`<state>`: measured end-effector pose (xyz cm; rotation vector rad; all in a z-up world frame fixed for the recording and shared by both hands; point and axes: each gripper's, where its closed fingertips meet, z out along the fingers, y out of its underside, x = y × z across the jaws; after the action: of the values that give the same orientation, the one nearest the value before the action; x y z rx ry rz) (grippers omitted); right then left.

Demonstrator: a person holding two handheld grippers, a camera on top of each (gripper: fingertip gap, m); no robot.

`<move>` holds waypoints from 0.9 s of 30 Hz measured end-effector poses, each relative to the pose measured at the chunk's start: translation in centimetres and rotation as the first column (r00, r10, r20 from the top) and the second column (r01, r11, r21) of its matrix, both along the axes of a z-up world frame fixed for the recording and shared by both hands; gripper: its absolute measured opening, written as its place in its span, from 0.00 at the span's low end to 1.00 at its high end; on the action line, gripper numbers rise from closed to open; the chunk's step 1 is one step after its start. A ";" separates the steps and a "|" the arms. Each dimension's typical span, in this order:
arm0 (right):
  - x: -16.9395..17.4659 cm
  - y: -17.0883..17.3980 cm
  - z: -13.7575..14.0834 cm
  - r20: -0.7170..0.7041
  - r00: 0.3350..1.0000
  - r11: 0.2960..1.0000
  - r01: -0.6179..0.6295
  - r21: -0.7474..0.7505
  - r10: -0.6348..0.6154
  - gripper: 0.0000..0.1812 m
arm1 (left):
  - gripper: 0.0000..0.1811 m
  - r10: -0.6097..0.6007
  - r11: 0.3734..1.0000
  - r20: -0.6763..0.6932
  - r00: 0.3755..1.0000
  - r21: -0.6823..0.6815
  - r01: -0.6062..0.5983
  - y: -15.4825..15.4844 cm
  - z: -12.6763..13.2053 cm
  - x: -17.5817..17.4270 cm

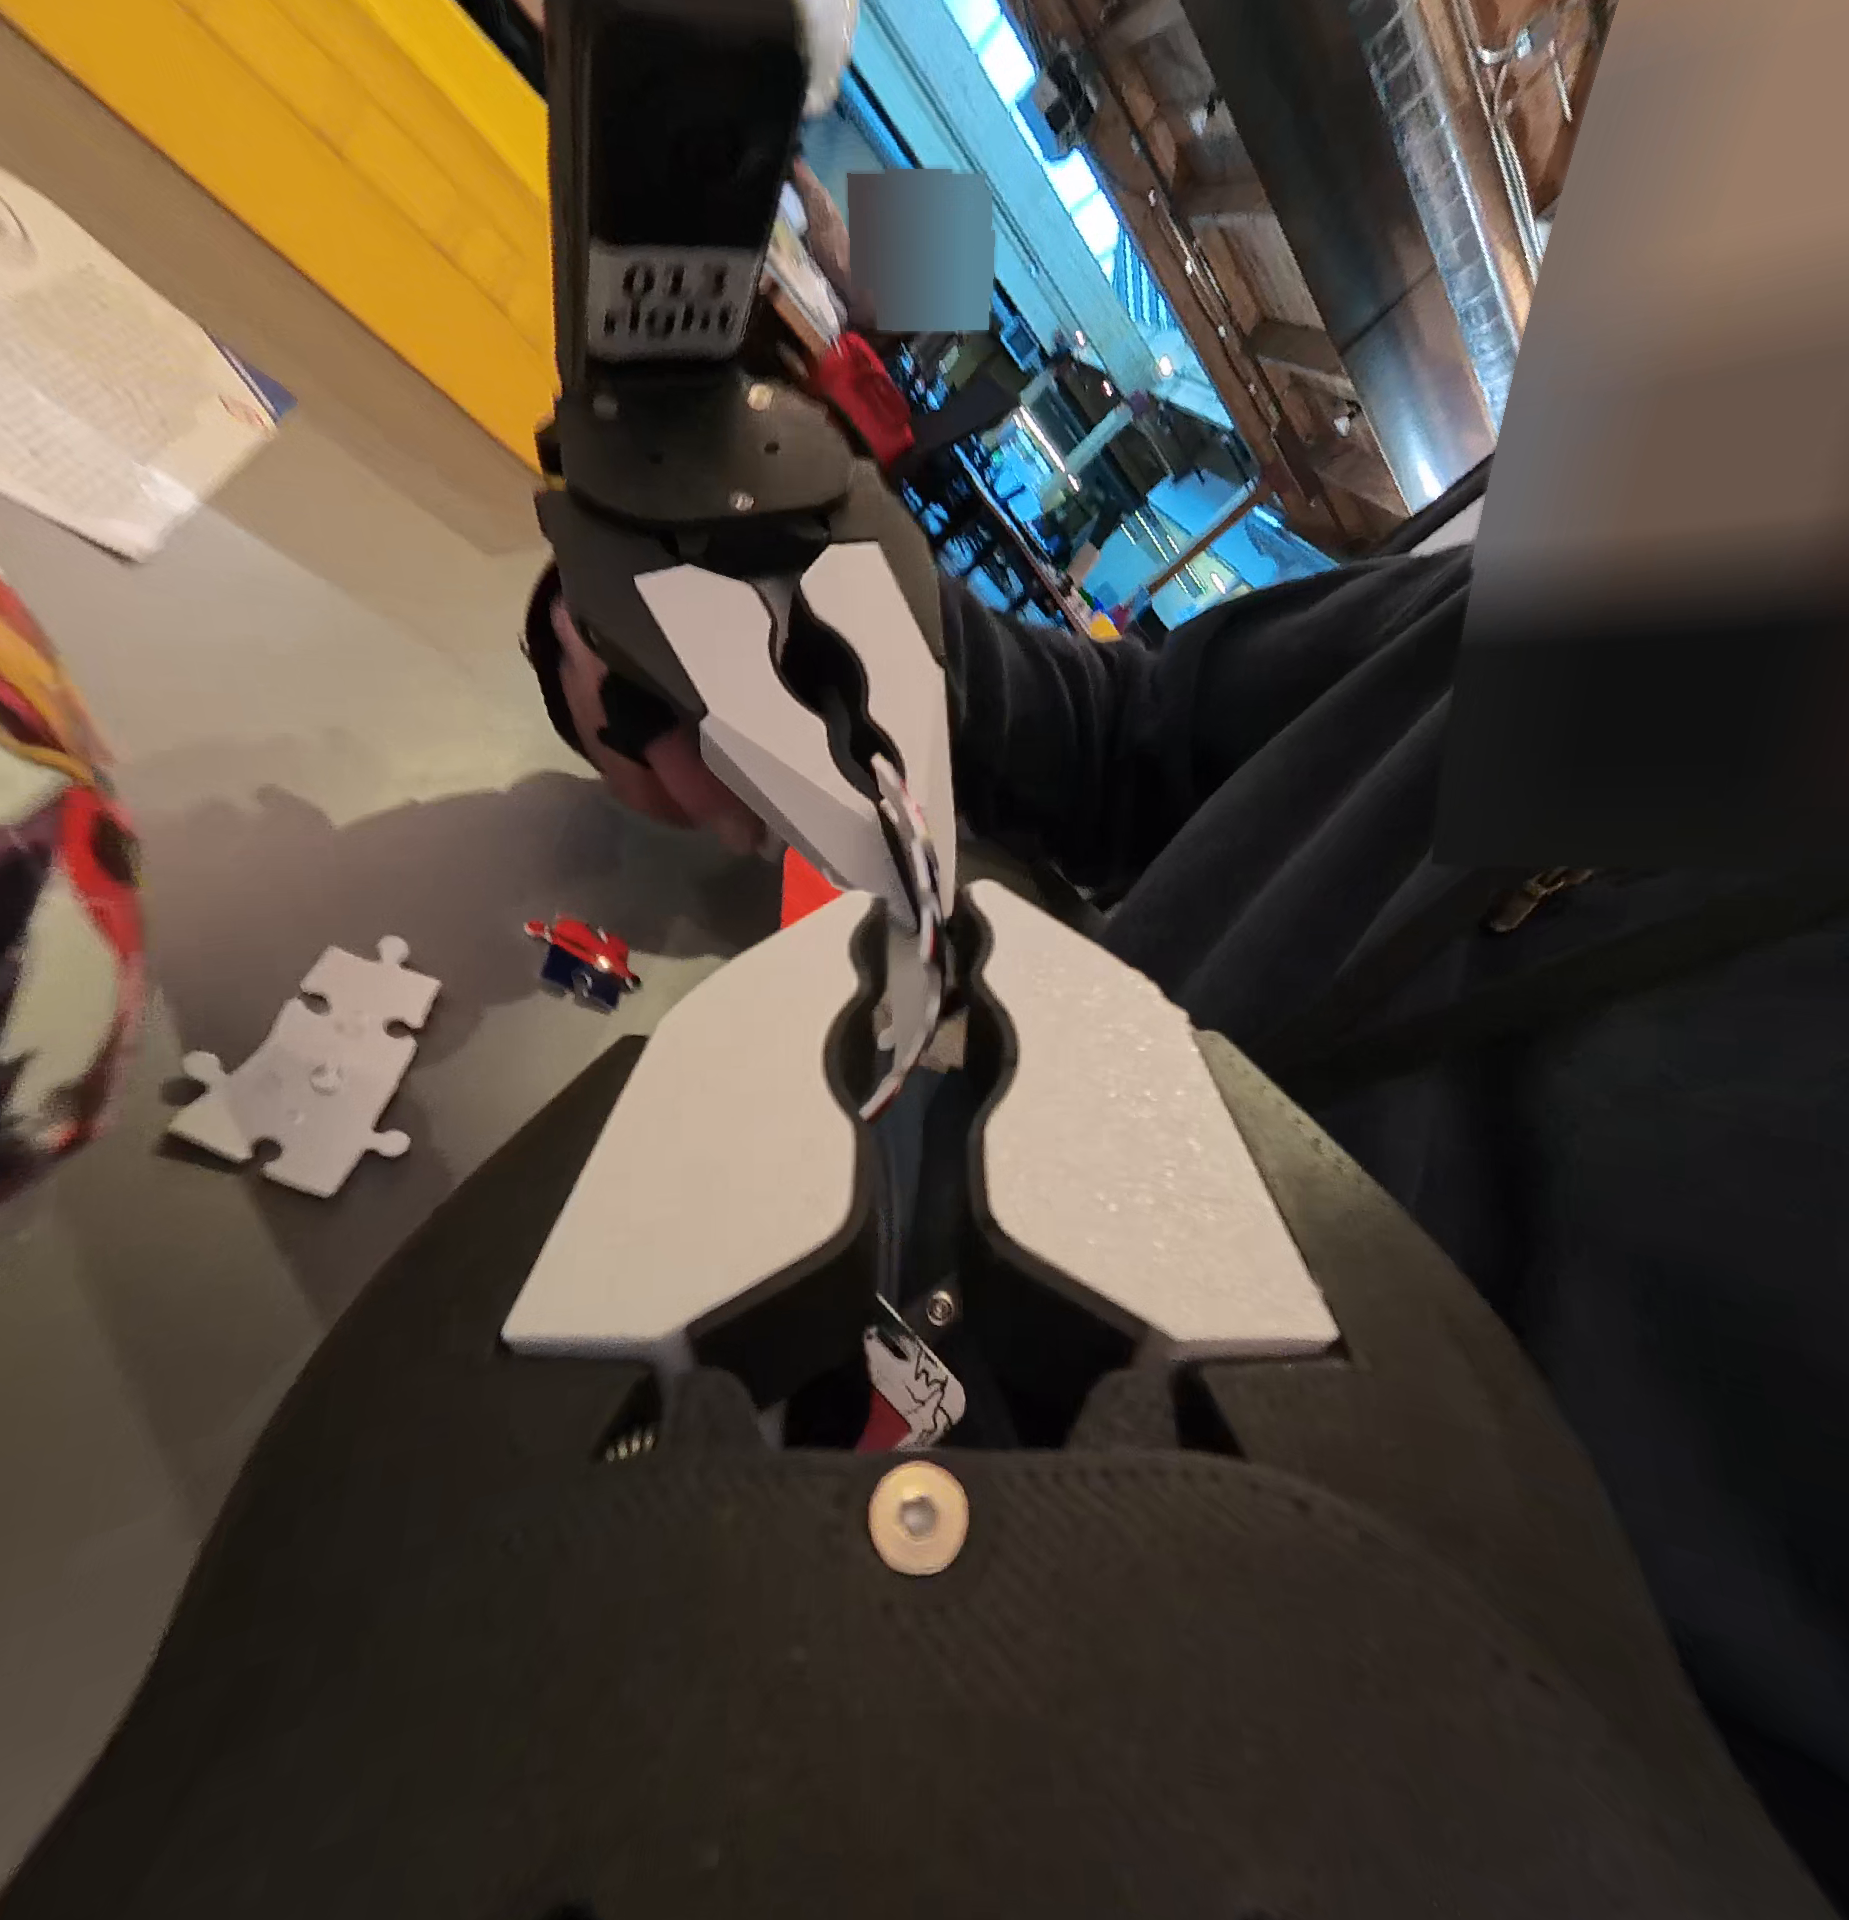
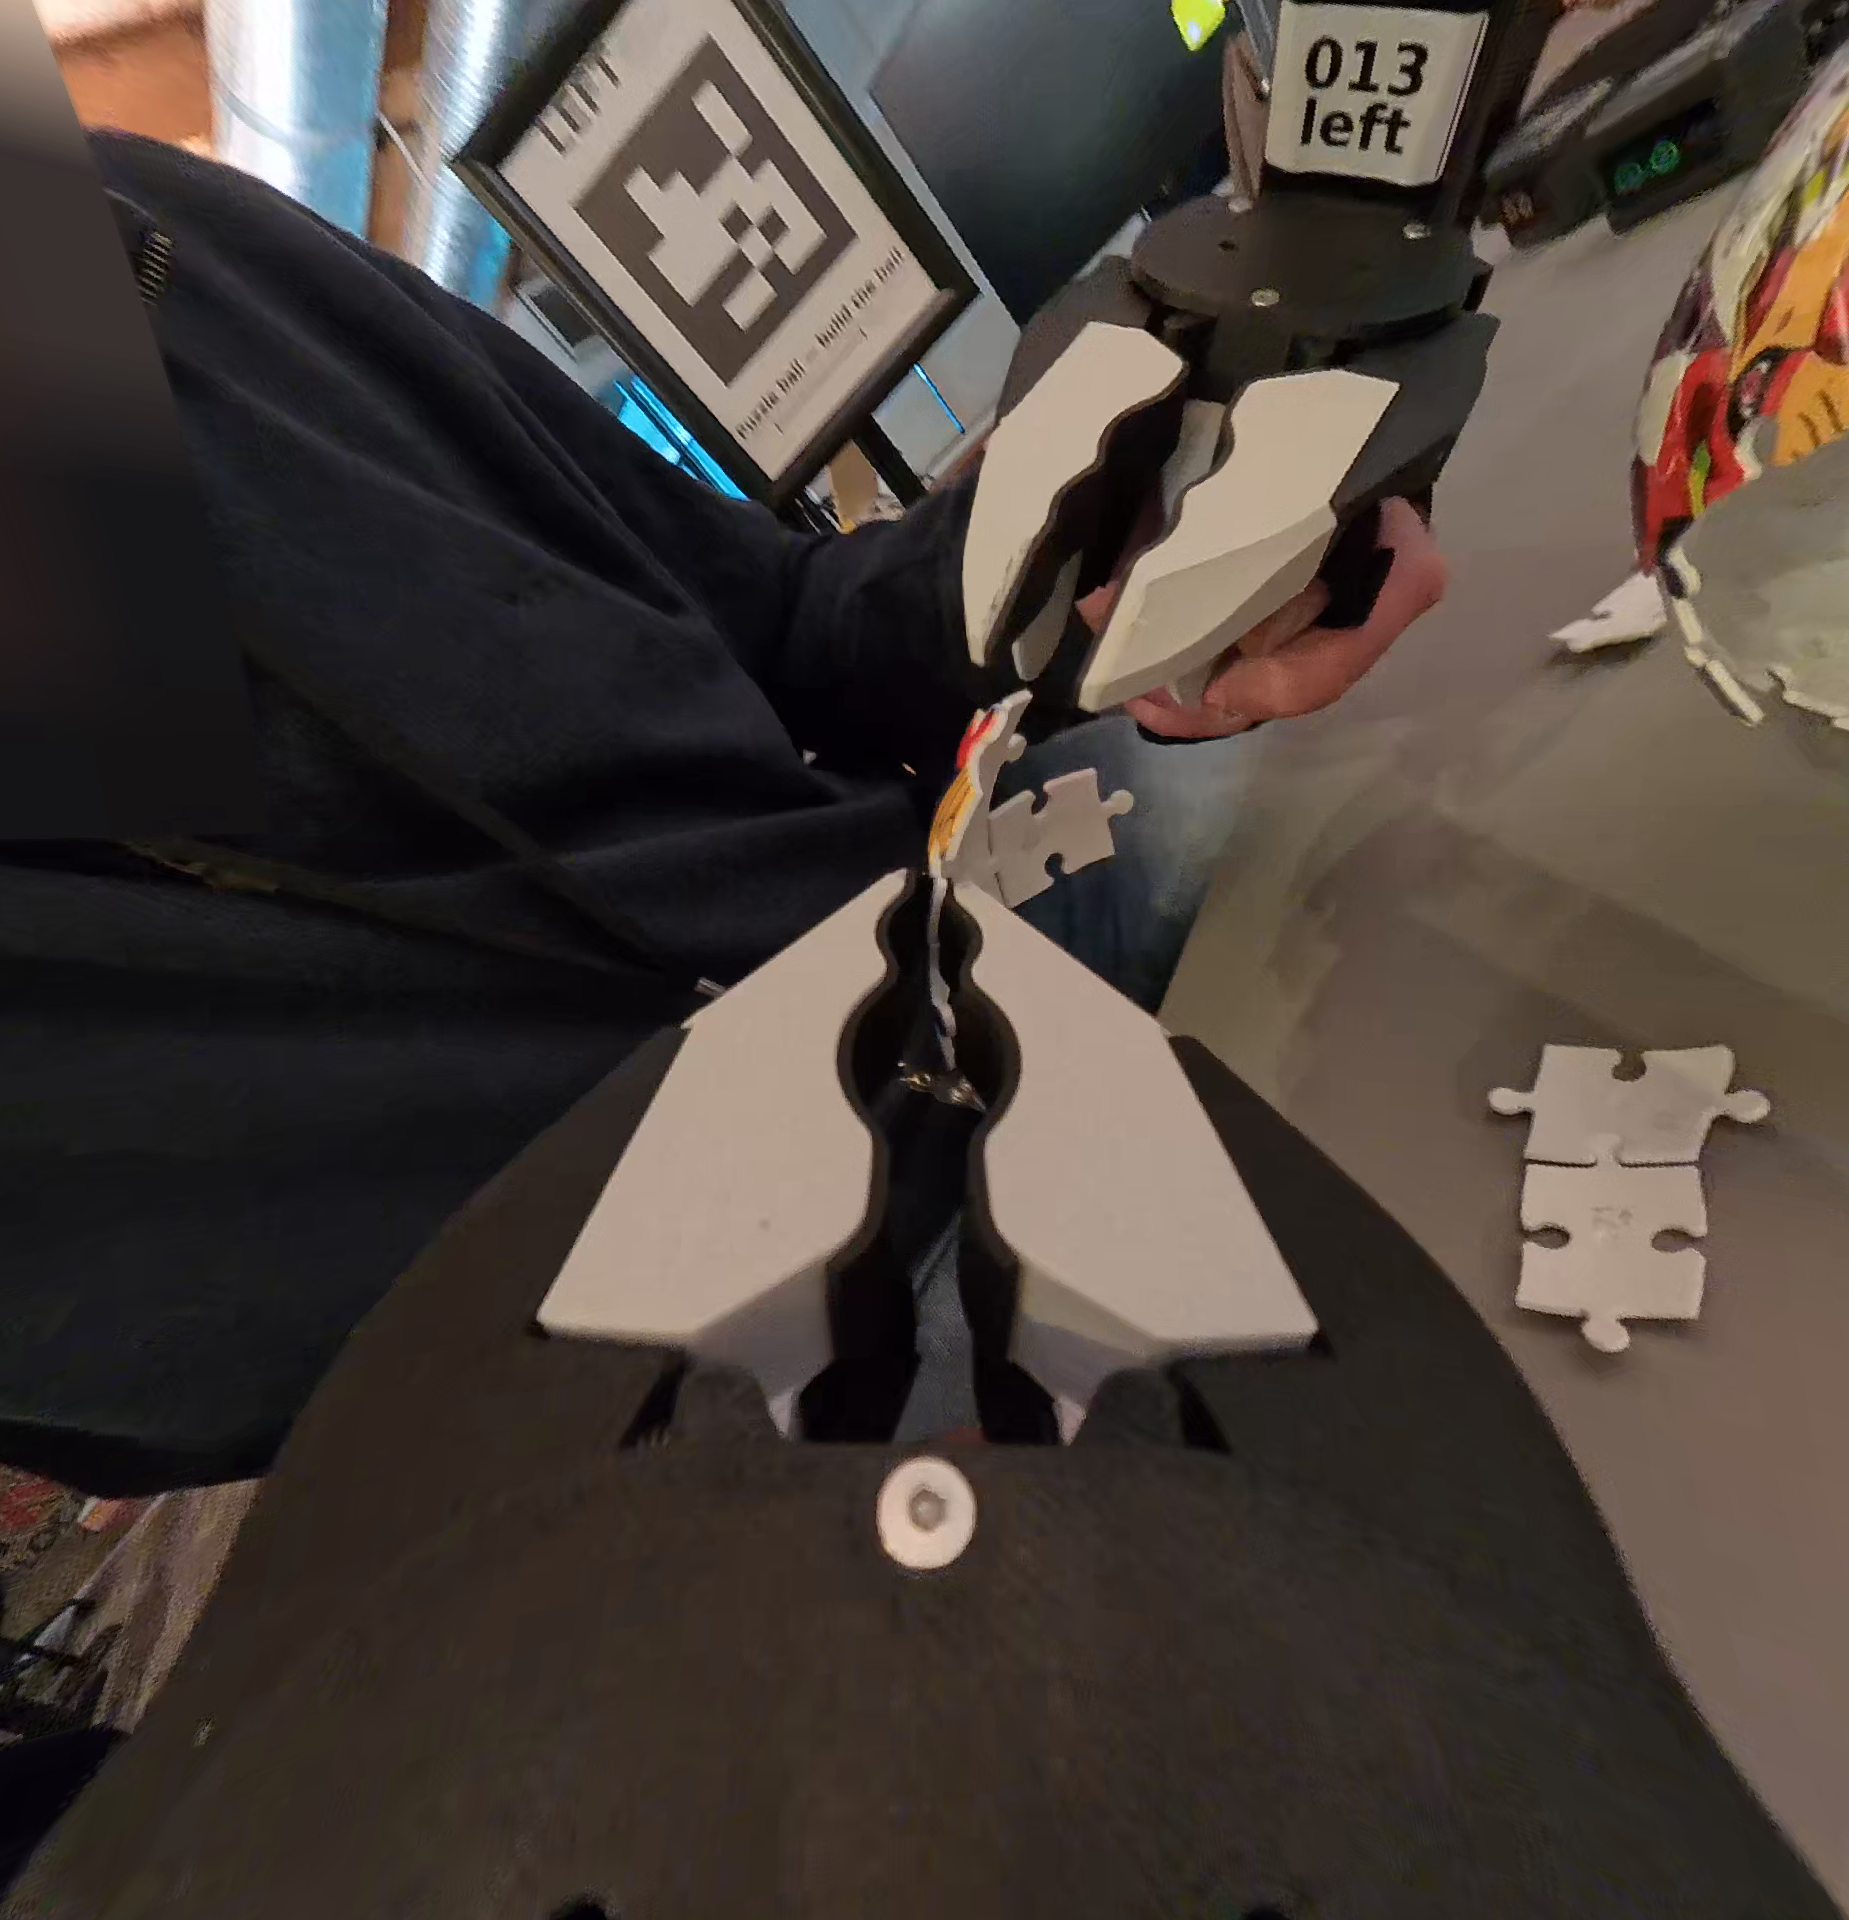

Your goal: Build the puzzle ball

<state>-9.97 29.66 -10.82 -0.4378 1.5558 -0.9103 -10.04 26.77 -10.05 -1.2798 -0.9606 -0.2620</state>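
Observation:
My left gripper (image 1: pixel 925 914) is shut on a white-backed puzzle piece (image 1: pixel 899 1023), held in the air. My right gripper (image 1: pixel 904 868) comes down from above, shut on a printed piece (image 1: pixel 915 831) that meets the first piece tip to tip. In the right wrist view my right gripper (image 2: pixel 932 888) pinches a thin piece edge-on (image 2: pixel 941 940). This piece runs up into a small cluster of pieces (image 2: pixel 1050 831) just below my left gripper (image 2: pixel 1045 670). The partly built colourful ball (image 2: pixel 1772 364) stands on the table and shows at the left edge (image 1: pixel 58 883).
Two joined pieces lie white side up (image 1: pixel 307 1070) on the grey table (image 1: pixel 380 707), also in the right wrist view (image 2: pixel 1616 1184). A small red-blue piece (image 1: pixel 582 956) lies nearby. A yellow box (image 1: pixel 328 208), a paper sheet (image 1: pixel 78 395) and a framed marker board (image 2: pixel 712 239) stand behind. My left and right fingertips are right by each other.

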 end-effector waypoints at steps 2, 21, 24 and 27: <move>-0.7 0.0 0.9 0.075 0.997 1.000 0.006 -0.022 -0.005 0.00 | 0.09 0.039 0.999 -0.026 0.999 0.006 -0.039 -0.7 0.7 0.0; -3.8 -0.7 6.2 0.422 0.894 0.941 0.262 -0.215 -0.152 0.00 | 0.20 0.252 0.947 -0.207 0.945 0.252 -0.198 1.4 4.7 -1.2; -4.0 -0.9 6.2 0.434 0.884 0.932 0.291 -0.217 -0.175 0.00 | 0.13 0.304 0.933 -0.218 0.928 0.263 -0.244 1.5 5.0 -1.6; -4.0 -1.1 6.2 0.440 0.879 0.927 0.306 -0.218 -0.186 0.00 | 0.09 0.350 0.917 -0.206 0.914 0.272 -0.290 1.2 4.9 -2.2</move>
<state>-14.02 28.57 -4.66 -0.2224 1.1085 -1.3422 -12.23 27.93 -5.11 -0.8921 -0.8769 0.0454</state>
